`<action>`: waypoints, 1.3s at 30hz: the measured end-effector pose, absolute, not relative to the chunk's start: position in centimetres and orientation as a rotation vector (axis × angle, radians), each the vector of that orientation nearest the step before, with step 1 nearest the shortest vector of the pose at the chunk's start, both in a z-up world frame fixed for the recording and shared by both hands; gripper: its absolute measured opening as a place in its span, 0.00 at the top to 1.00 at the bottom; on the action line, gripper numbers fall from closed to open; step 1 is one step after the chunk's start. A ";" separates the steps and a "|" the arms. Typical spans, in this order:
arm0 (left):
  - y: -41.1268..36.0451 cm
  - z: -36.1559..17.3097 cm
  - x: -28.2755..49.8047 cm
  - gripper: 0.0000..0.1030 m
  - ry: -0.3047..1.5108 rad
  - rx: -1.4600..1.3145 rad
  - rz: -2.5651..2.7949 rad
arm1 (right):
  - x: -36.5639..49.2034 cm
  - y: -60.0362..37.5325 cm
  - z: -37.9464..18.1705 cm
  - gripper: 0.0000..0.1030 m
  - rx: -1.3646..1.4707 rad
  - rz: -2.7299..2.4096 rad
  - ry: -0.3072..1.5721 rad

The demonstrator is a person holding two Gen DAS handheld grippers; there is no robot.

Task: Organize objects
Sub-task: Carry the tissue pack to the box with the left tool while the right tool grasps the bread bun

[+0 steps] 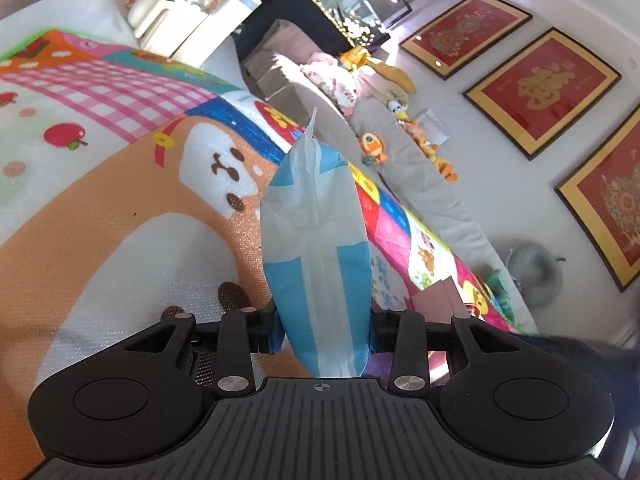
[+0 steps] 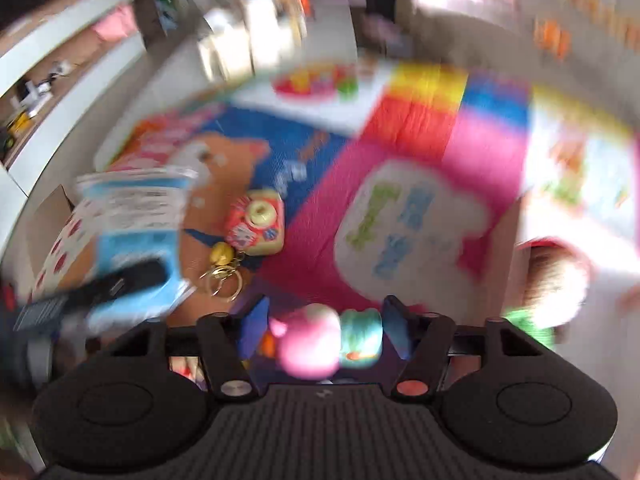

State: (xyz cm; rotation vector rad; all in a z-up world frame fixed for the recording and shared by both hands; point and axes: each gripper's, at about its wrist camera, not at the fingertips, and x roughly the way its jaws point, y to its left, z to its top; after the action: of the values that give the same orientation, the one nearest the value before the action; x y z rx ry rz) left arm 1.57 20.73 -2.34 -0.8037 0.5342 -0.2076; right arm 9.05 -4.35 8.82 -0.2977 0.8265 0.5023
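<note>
Left wrist view: the left gripper (image 1: 322, 330) has its fingers closed on a blue-and-white tissue pack (image 1: 316, 248), held upright above the colourful play mat (image 1: 120, 208). Right wrist view (heavily blurred): the right gripper (image 2: 324, 330) pinches a pink-and-teal soft toy (image 2: 328, 340) above the mat; a toy camera (image 2: 256, 222) lies ahead, a keyring (image 2: 224, 268) just beside it.

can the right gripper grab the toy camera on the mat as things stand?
Probably not yet. The right gripper is already shut on a pink-and-teal toy, so its jaws are occupied. The toy camera itself lies unobstructed on the play mat, beside a keyring.
</note>
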 end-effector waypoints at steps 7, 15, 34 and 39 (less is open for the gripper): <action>18.9 1.3 -1.2 0.61 0.515 -0.710 -0.236 | -2.4 -6.2 6.4 0.11 -0.339 0.703 0.778; 14.3 5.0 -7.3 0.61 0.625 -0.523 -0.358 | -5.5 -7.9 5.5 0.50 -0.327 0.741 0.735; -7.7 5.9 13.1 0.59 0.886 -0.594 -0.628 | -7.7 -28.1 7.3 0.51 0.103 0.308 0.625; -8.9 2.3 16.4 0.69 1.119 -0.507 -0.443 | -7.6 -29.6 6.6 0.51 0.128 0.299 0.616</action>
State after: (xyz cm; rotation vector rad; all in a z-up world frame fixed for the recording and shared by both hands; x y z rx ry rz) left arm 16.42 -8.94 2.27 -0.5066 1.1188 -0.4426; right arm -7.59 -29.59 6.56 0.1281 0.6158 0.2986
